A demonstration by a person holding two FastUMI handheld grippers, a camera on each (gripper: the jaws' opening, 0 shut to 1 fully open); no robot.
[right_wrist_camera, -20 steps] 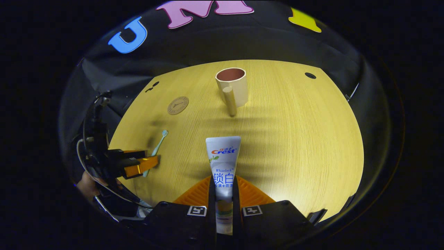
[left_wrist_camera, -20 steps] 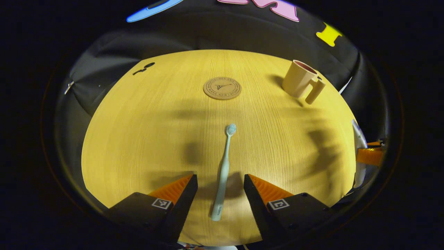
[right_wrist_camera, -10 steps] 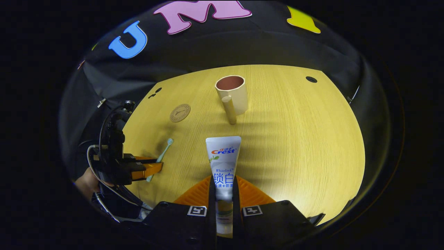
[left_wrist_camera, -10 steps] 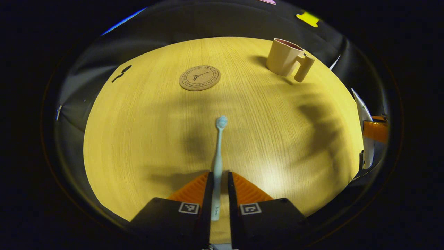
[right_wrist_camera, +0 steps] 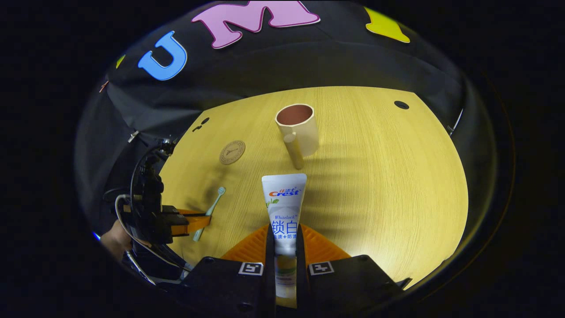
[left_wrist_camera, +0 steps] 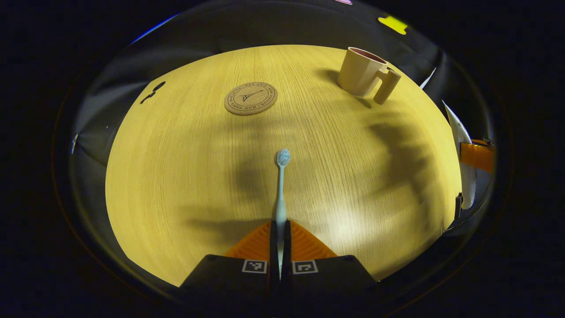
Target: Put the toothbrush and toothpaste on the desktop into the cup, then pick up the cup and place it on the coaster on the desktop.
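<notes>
Two tools are each pinching something: the left tool (left_wrist_camera: pixel 278 247) is pressed on the toothbrush (left_wrist_camera: pixel 280 190) low on its handle, a light, stiff, slim stick likely to pivot, its head out over the desk (left_wrist_camera: pixel 185 168). Further right, the right tool (right_wrist_camera: pixel 285 251) nips the toothpaste (right_wrist_camera: pixel 284 207) near its cap end; the soft tube should dent. The cup (right_wrist_camera: pixel 299 128) stands ahead, the coaster (right_wrist_camera: pixel 232 152) to its left.
</notes>
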